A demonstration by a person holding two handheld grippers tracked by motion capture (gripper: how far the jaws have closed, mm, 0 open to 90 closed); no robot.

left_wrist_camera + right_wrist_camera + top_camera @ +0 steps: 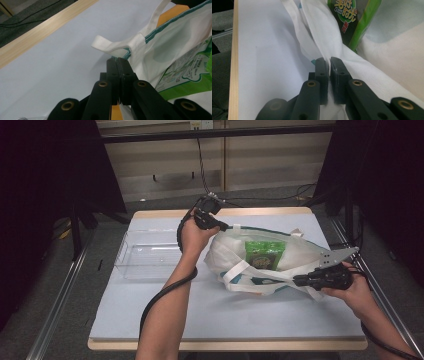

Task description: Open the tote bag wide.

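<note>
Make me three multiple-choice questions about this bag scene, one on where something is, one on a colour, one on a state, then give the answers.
1. Where is the clear tray?
A. left of the cloth bag
B. inside the bag
C. on the floor

2. What colour is the snack packet in the bag?
A. red
B. green
C. blue

3. How does the left gripper stand?
A. wide open
B. shut on the bag's rim
C. lying on the table

Answers: A, the high view shows the tray left of the bag; B, its wrapper is green; B, the jaws pinch the fabric edge.
</note>
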